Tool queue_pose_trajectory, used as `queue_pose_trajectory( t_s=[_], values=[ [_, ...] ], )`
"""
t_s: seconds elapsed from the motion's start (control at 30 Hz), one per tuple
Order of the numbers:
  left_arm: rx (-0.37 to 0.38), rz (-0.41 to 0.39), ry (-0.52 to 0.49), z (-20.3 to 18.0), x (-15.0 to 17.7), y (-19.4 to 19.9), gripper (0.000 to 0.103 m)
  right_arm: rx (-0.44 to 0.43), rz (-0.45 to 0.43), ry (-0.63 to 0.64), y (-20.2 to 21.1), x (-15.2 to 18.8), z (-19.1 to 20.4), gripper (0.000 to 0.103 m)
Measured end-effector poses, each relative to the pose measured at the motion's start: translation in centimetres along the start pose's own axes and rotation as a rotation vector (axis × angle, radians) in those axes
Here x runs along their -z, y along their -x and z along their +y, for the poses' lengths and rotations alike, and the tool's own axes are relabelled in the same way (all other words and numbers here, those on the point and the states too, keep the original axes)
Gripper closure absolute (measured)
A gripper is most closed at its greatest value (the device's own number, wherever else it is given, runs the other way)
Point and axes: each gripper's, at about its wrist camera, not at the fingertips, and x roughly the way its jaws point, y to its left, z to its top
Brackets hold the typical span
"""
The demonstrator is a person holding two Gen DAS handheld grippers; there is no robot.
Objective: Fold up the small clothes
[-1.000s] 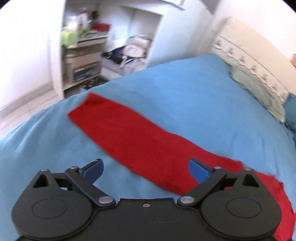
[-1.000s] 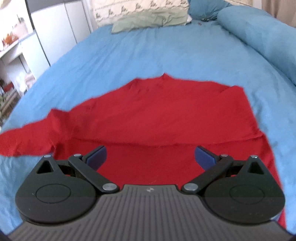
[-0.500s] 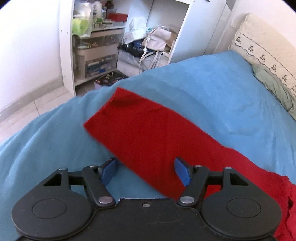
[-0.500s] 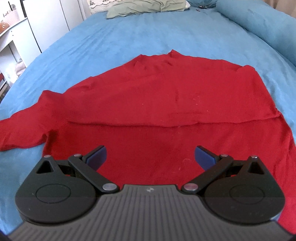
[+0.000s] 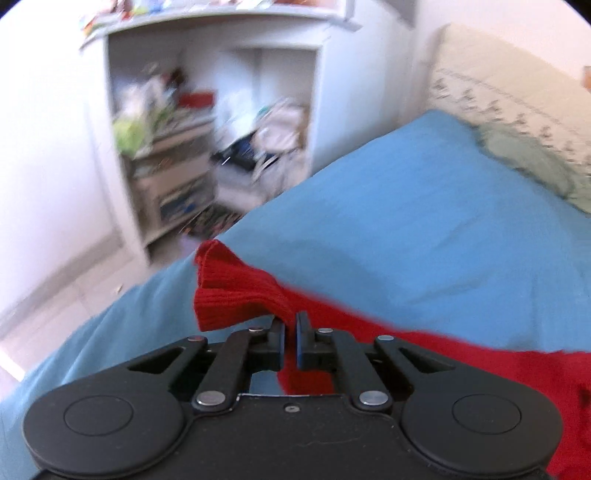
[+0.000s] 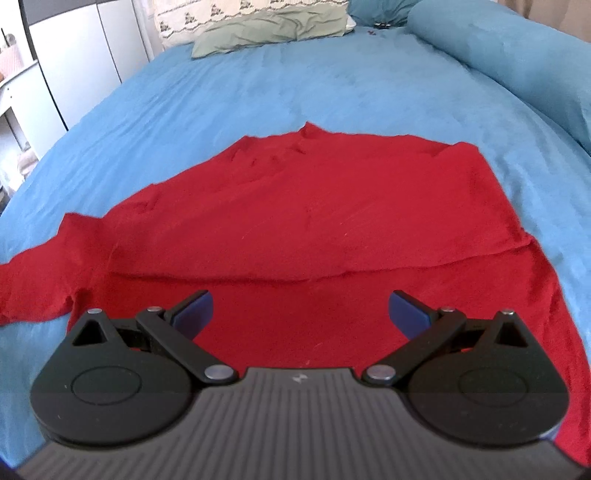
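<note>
A red knitted sweater [image 6: 314,229] lies spread on the blue bed cover [image 6: 332,85], its far part folded over so an edge runs across the middle. Its left sleeve [image 6: 40,280] stretches off to the left. In the left wrist view my left gripper [image 5: 290,326] is shut on the end of the red sleeve [image 5: 236,291]; the ribbed cuff bunches up and lifts off the cover. My right gripper [image 6: 300,310] hangs open just above the near part of the sweater, with nothing between its fingers.
A white shelf unit [image 5: 207,147] with cluttered items stands beyond the bed's left edge, over a pale floor [image 5: 55,291]. A green pillow [image 6: 269,33] and a patterned headboard [image 6: 251,9] are at the far end. A blue bolster [image 6: 517,62] lies at the right.
My left gripper closed on the sleeve end and the cuff rose, bunched, off the cover. The right gripper stayed open and sank a little toward the sweater.
</note>
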Motion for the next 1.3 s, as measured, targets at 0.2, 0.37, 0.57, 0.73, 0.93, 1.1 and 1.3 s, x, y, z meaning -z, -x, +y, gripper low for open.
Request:
queue_pose_trajectory(
  t_s=[0.2,0.37,0.57,0.73,0.93,1.1,1.3],
  values=[
    [0.179,-0.119,-0.091,-8.8,-1.7,6.0,0.098,-0.016,-0.030,-0.030,1.1,-1.1,-2.9,0.000],
    [0.350,-0.161,-0.201,-19.5,-0.7,10.6,0.098,0.009,-0.053,-0.007,2.1,-2.6,-5.7,0.000],
    [0.512,-0.136,-0.315,-31.8,4.1,14.0,0.098,0.000,-0.101,0.032,3.6,-4.4,-10.1,0.000],
    [0.566,-0.045,-0.382,-40.2,10.0,13.4,0.098,-0.019,-0.093,-0.017,3.8,-4.8,-14.6,0.000],
    [0.528,0.084,-0.485,-45.9,17.3,9.8,0.098,-0.023,-0.063,-0.070,2.9,-4.5,-19.2,0.000],
    [0.494,0.139,-0.531,-47.2,19.7,8.2,0.097,-0.028,-0.041,-0.063,2.0,-4.0,-20.9,0.000],
    [0.528,0.139,-0.530,-46.4,18.6,8.2,0.045,-0.037,-0.045,-0.044,1.7,-4.3,-20.9,0.000]
  ],
)
